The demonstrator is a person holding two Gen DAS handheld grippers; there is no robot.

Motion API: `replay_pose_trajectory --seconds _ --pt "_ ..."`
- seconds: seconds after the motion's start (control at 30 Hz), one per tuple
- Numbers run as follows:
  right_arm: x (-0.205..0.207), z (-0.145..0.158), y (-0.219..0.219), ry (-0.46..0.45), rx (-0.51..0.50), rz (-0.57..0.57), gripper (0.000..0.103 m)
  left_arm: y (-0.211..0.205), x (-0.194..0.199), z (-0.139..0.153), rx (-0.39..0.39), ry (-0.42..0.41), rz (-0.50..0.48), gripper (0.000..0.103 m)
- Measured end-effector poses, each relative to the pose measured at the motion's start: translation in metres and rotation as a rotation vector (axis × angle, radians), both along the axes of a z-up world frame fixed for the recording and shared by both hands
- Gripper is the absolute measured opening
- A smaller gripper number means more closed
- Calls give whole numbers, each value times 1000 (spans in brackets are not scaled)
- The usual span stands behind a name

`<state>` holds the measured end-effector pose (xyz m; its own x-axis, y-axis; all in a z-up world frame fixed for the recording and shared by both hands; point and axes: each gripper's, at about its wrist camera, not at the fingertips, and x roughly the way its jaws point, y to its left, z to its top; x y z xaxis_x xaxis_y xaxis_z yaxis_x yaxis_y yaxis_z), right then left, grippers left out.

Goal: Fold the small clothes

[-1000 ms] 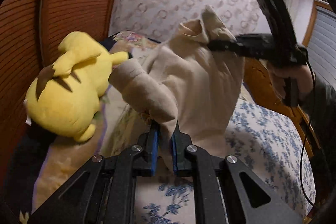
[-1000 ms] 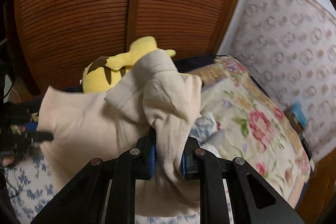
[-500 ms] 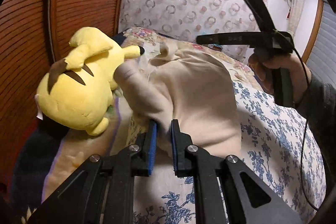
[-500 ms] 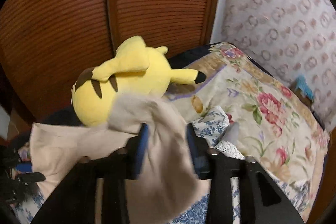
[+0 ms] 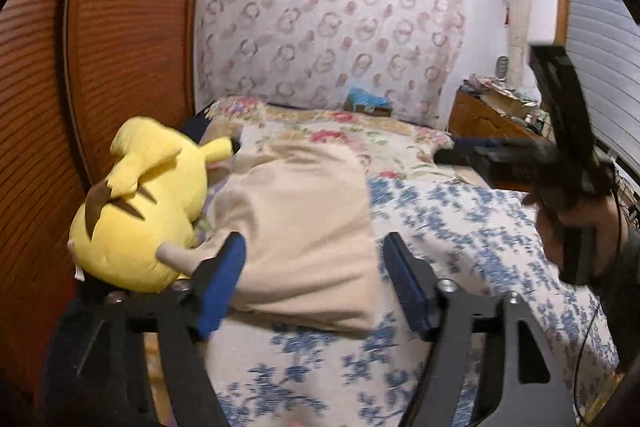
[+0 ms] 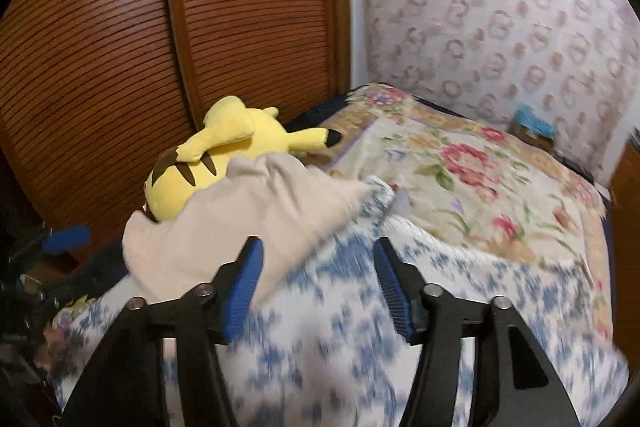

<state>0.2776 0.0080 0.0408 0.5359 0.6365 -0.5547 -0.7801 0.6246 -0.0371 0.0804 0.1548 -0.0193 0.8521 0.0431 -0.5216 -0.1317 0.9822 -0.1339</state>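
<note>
A beige garment lies flat on the blue-flowered bedspread, one sleeve end against the yellow plush. My left gripper hovers over its near edge. Its jaws are opening, and the cloth sits below and between them with neither blue pad pressing on it. In the right wrist view the same garment lies ahead and to the left. My right gripper is also opening and holds nothing, with only bedspread between its pads. A hand holds that gripper at the right of the left wrist view.
A yellow plush toy lies at the garment's left, by the slatted wooden doors. A floral quilt covers the head of the bed. A wooden nightstand with clutter stands at the far right.
Both grippers held the garment up by its sleeves. Both have let go and opened, and the garment has dropped flat onto the bed. The right gripper has swung away to the right.
</note>
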Motion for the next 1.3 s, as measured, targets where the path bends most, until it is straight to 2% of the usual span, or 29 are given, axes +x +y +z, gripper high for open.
replay_pose_trajectory --seconds 0.07,0.13,0.23,0.67,0.8,0.97,1.07,1.3 --pt "-17 -3 -21 8 20 -26 62 -14 -2 7 11 -20 -28 77" --pt "-37 -4 -43 -11 26 -74 71 -29 -4 14 22 -33 -51 78" --pt "-66 -5 -74 -23 55 -139 76 -49 -6 21 48 -40 -67 78" --pt "-190 21 -157 -143 185 -365 77 -131 -26 61 86 -99 -171 78" --pt "-217 23 -173 -173 207 -413 77 -146 -28 71 95 -107 -166 78" --pt "-234 15 -167 -181 226 -443 77 -152 -30 73 97 -105 -163 78" --pt "-231 6 -162 -181 233 -455 77 -152 -30 72 99 -102 -164 78" --pt "-230 4 -160 -180 238 -466 77 -152 -31 72 103 -96 -156 78"
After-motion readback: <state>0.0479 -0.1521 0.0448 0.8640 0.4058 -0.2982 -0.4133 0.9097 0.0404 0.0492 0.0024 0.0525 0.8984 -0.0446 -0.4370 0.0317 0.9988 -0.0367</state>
